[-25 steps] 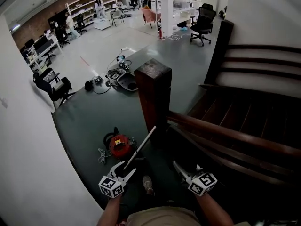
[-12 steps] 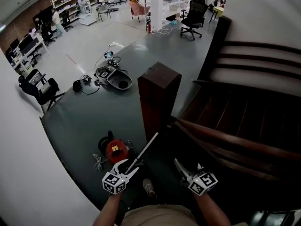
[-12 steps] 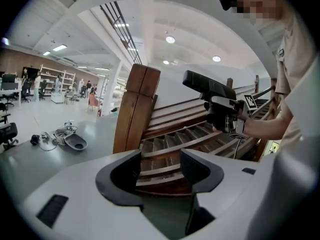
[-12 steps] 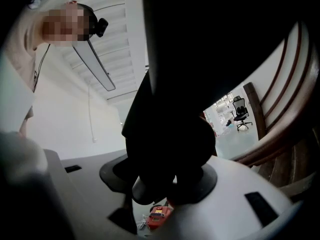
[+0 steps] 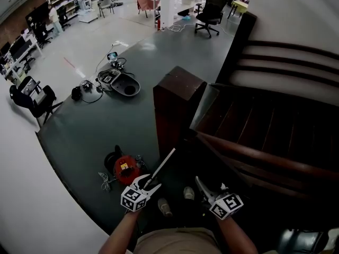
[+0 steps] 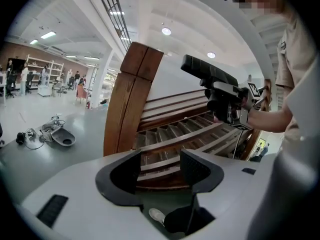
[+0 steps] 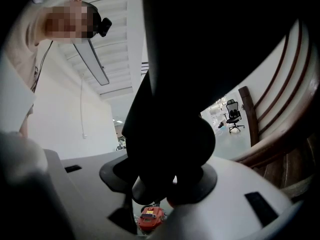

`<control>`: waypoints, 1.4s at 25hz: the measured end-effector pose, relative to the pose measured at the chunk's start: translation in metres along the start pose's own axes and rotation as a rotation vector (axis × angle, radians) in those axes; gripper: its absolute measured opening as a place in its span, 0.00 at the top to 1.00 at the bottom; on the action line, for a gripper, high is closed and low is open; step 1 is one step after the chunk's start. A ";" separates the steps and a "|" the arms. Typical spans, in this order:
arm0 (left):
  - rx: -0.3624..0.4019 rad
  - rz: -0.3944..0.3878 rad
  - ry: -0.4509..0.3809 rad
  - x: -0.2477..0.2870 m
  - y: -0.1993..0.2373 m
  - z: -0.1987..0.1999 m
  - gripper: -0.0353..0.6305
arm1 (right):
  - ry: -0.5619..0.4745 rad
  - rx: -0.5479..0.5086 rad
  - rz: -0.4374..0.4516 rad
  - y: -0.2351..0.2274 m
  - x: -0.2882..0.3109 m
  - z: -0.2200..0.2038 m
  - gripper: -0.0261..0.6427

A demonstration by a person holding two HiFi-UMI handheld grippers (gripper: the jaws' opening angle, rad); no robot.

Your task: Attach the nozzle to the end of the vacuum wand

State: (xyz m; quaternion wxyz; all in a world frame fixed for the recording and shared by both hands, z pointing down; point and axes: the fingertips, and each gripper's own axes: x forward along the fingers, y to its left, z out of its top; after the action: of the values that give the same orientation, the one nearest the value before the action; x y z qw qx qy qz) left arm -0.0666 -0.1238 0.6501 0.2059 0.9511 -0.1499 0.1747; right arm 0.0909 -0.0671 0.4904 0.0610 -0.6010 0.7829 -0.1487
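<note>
Head view: the person's left gripper (image 5: 149, 183) has come down and forward to the lower end of the slim white vacuum wand (image 5: 162, 167). The wand slants up from beside the round red vacuum cleaner (image 5: 125, 172) toward the dark wooden newel post (image 5: 175, 107). Left gripper view: the jaws stand apart with nothing between them (wand not yet grasped). The right gripper (image 5: 202, 188) has barely shifted in the picture. Its jaws are clamped on the bulky black nozzle (image 7: 170, 109), which is held apart from the wand. Assessment: approach phase; the wand must be secured before the nozzle can be mated to its end.
</note>
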 end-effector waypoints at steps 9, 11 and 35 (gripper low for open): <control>0.013 0.004 0.119 0.082 0.033 -0.013 0.56 | -0.002 -0.046 -0.024 -0.035 0.025 -0.002 0.68; 0.023 0.016 0.152 0.104 0.045 -0.019 0.56 | -0.011 -0.031 -0.026 -0.042 0.029 -0.002 0.68; 0.008 0.181 0.508 0.278 0.155 -0.133 0.62 | 0.063 -0.085 -0.045 -0.122 0.066 -0.037 0.68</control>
State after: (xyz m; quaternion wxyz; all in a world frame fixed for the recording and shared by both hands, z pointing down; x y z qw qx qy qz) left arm 0.0906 -0.2591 0.9261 0.2168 0.8603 -0.1774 0.4259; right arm 0.1753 -0.1531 0.5678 0.0074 -0.6153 0.7765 -0.1358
